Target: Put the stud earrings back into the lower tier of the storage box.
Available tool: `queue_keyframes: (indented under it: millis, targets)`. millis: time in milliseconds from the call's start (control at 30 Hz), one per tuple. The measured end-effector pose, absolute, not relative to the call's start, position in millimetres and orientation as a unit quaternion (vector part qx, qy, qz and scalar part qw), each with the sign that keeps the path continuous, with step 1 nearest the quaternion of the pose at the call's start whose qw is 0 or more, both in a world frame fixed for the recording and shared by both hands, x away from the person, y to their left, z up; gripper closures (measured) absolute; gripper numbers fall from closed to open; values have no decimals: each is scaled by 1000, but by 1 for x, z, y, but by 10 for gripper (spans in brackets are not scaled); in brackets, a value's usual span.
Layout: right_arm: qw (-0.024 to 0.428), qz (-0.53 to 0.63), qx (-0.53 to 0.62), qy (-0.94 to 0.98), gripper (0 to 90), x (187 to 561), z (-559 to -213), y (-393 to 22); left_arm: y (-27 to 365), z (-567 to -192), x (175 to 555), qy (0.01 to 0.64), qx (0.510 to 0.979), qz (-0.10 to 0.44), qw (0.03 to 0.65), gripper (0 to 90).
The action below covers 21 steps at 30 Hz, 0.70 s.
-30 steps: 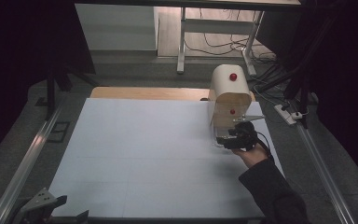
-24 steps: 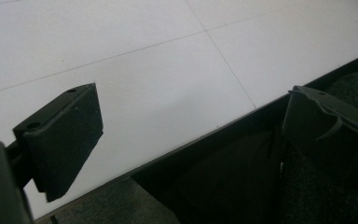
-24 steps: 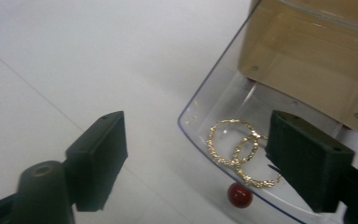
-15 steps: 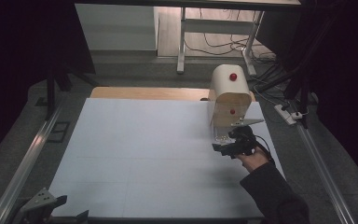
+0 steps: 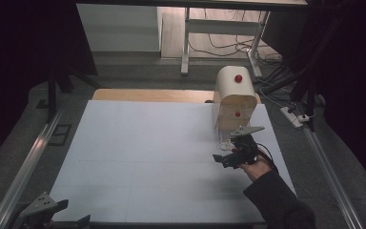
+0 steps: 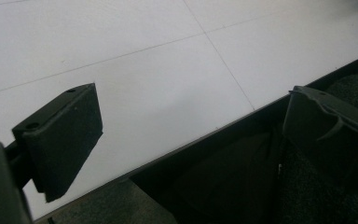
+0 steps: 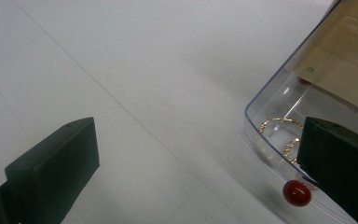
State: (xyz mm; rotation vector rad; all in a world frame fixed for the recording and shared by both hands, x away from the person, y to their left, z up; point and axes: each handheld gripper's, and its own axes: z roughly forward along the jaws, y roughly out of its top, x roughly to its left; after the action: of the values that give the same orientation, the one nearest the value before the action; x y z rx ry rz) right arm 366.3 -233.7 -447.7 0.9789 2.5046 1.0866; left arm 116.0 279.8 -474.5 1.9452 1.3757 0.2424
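Note:
A cream domed box (image 5: 235, 93) with red knobs stands at the table's far right. A clear drawer (image 5: 226, 143) sticks out from its base toward the near side. In the right gripper view the clear drawer (image 7: 279, 116) holds gold rings (image 7: 279, 125) and carries a small red knob (image 7: 297, 192) on its front. My right gripper (image 5: 225, 160) hovers just in front of the drawer, and this right gripper (image 7: 198, 140) is open, with the knob beside its right jaw and nothing held. My left gripper (image 5: 71, 213) rests at the near left corner; the left gripper (image 6: 191, 116) is open and empty.
The white tabletop (image 5: 147, 152) stretches wide between the grippers. A wooden board (image 5: 147, 95) lies along its far edge. Metal rails (image 5: 28, 162) run down both sides. The table's front edge (image 6: 205, 135) crosses the left gripper view, with dark floor below.
My right gripper has drawn back from the box toward the near side and slightly left. The clear drawer now shows pulled out. The left gripper stays put.

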Motion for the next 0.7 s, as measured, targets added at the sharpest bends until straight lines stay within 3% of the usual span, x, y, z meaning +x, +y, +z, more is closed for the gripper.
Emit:
queue_keyframes:
  millis: [700]
  targets:
    - [118, 386, 320, 857, 0, 341, -446, -229, 281, -474, 116, 534, 755, 92, 370, 50]
